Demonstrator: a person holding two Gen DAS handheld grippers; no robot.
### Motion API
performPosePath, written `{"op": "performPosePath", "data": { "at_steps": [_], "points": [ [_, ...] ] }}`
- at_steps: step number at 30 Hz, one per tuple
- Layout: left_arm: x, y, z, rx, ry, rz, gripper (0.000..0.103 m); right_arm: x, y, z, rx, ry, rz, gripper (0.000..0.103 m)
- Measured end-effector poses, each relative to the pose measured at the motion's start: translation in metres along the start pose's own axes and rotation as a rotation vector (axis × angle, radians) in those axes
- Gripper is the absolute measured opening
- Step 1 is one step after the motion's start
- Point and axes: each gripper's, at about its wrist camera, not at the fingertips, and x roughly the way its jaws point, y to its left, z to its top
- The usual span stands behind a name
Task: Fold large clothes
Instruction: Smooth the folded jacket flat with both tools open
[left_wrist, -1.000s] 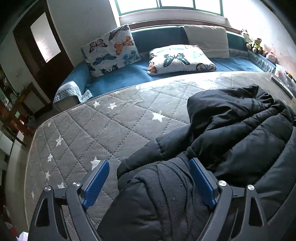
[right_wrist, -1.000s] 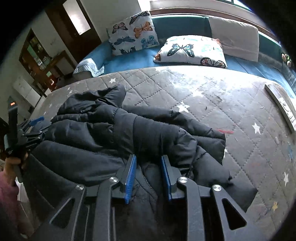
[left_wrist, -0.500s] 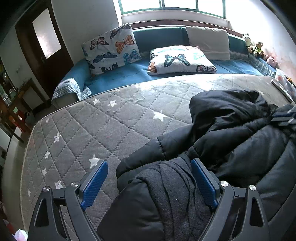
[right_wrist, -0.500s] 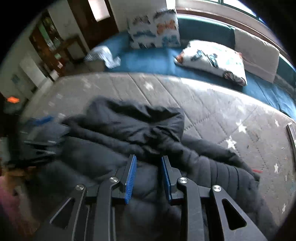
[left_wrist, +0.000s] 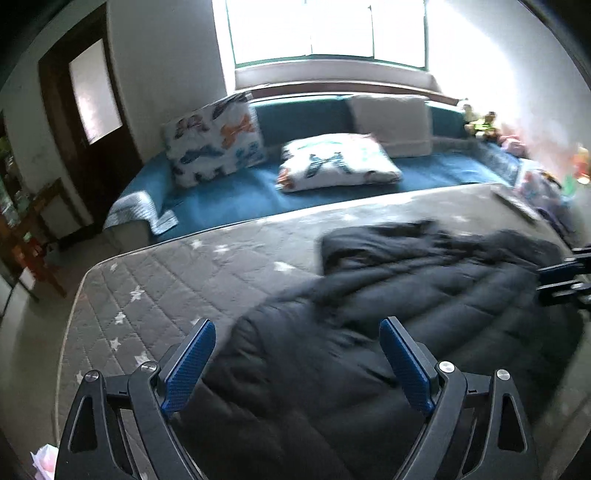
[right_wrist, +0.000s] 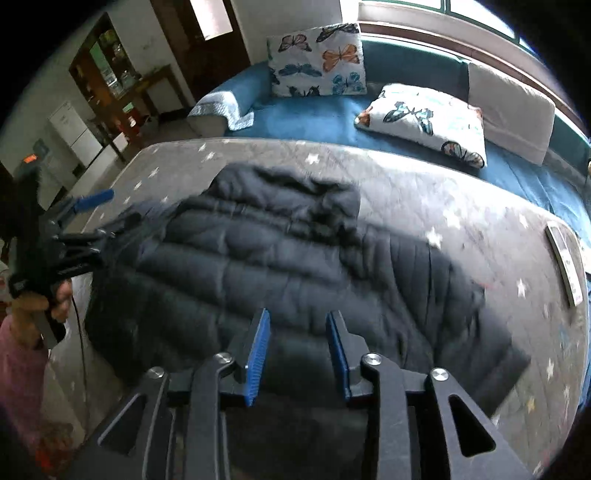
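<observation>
The black padded jacket (right_wrist: 295, 266) lies spread across the star-quilted mattress (left_wrist: 155, 280), directly ahead of and below both grippers. The right gripper (right_wrist: 297, 354) has just been opening; its blue pads now stand apart over the near hem with no cloth pinched between them. The left gripper (left_wrist: 295, 365) is spread wide above the jacket's left edge, also holding nothing. The hood (right_wrist: 288, 188) bunches at the far side. The risk, as I see it: the puffy, slippery fabric may spring back or slide once let go, undoing the fold. A shallow pinch on one layer could drag the whole jacket toward the mattress edge.
</observation>
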Motion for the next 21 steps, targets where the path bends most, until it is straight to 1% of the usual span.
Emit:
{"op": "performPosePath", "data": {
  "at_steps": [2,4,6,7,9,10,12,13,17,21],
  "points": [
    [-0.016,-0.018,-0.007,0.023,-0.007,-0.044,0.097,0.000,0.004,-0.007,-0.010,0.016,0.001,0.046],
    [-0.027,-0.035,-0.016,0.037,-0.001,-0.089,0.097,-0.001,0.007,-0.019,-0.024,0.028,-0.026,0.046],
    [-0.029,-0.047,-0.026,0.039,0.015,-0.141,0.097,0.000,0.005,-0.025,-0.023,0.037,-0.041,0.046],
    [-0.027,-0.053,-0.030,0.045,0.027,-0.156,0.094,0.001,0.002,-0.030,-0.016,0.041,-0.044,0.046],
    [-0.019,-0.061,-0.036,0.055,0.050,-0.159,0.092,0.003,-0.002,-0.036,-0.015,0.050,-0.078,0.046],
    [-0.012,-0.064,-0.039,0.050,0.073,-0.163,0.091,0.003,-0.003,-0.041,-0.015,0.050,-0.094,0.049],
    [0.002,-0.062,-0.047,0.026,0.120,-0.189,0.091,0.006,-0.009,-0.047,0.005,0.048,-0.081,0.051],
    [0.008,-0.061,-0.051,0.006,0.127,-0.205,0.091,0.010,-0.013,-0.051,0.021,0.046,-0.069,0.051],
    [0.019,-0.065,-0.056,0.008,0.119,-0.204,0.091,0.026,-0.016,-0.062,0.030,0.030,-0.070,0.051],
    [0.032,-0.069,-0.061,0.007,0.117,-0.210,0.093,0.033,-0.015,-0.069,0.042,0.005,-0.078,0.051]
  ]
}}
